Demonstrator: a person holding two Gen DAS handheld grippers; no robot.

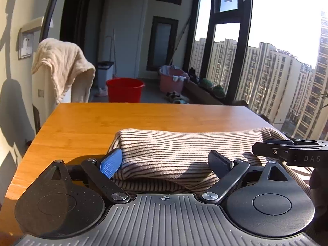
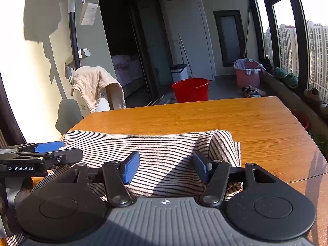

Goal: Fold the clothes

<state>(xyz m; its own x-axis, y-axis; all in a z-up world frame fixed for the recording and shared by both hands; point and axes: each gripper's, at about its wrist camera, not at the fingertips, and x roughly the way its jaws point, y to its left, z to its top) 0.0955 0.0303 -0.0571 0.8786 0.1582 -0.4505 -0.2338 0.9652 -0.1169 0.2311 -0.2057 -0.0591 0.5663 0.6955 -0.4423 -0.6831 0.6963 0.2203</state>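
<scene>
A beige garment with thin dark stripes (image 1: 174,151) lies folded over on the wooden table (image 1: 123,119), its rounded fold edge on the far side. My left gripper (image 1: 166,164) is open, its fingers spread around the garment's near left part. My right gripper (image 2: 166,166) is open over the garment (image 2: 155,149) near its right end. Each gripper shows in the other's view: the right one at the right edge (image 1: 291,153), the left one at the left edge (image 2: 41,153). Neither holds cloth.
A cream towel (image 1: 63,65) hangs over a white appliance beyond the table's far left corner. A red bucket (image 1: 125,89) and a pink laundry basket (image 1: 172,80) stand on the floor behind. Tall windows (image 1: 266,61) run along the right. The table's right edge (image 2: 307,143) is near.
</scene>
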